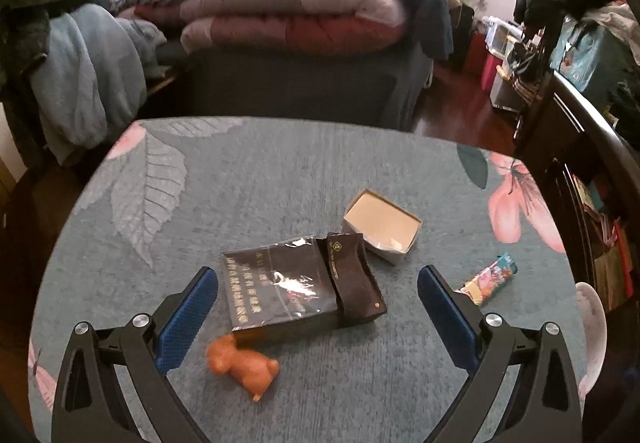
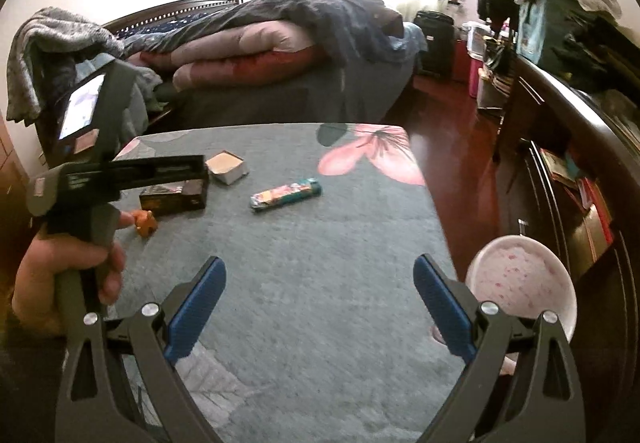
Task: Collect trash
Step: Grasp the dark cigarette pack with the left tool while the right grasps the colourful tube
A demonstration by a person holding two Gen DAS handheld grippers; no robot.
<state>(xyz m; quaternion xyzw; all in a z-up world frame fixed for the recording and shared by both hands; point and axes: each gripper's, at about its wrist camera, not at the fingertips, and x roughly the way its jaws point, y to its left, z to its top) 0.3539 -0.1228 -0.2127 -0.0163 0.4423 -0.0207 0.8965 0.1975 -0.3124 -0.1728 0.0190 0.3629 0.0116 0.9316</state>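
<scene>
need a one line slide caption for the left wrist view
Open left gripper hovers over a dark cigarette pack, with an orange toy and small open box nearby.

The left gripper's body [image 2: 120, 171] is hiding part of the dark cigarette pack [image 2: 180, 197], and the pink bowl [image 1: 592, 331] is getting cut off at the view's right edge.

Both wrist views low, facing table [image 1: 280, 171]

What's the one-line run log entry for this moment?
left gripper: open, over dark box | right gripper: open, empty | lighter, small carton: on table | pink bin: beside table
</scene>
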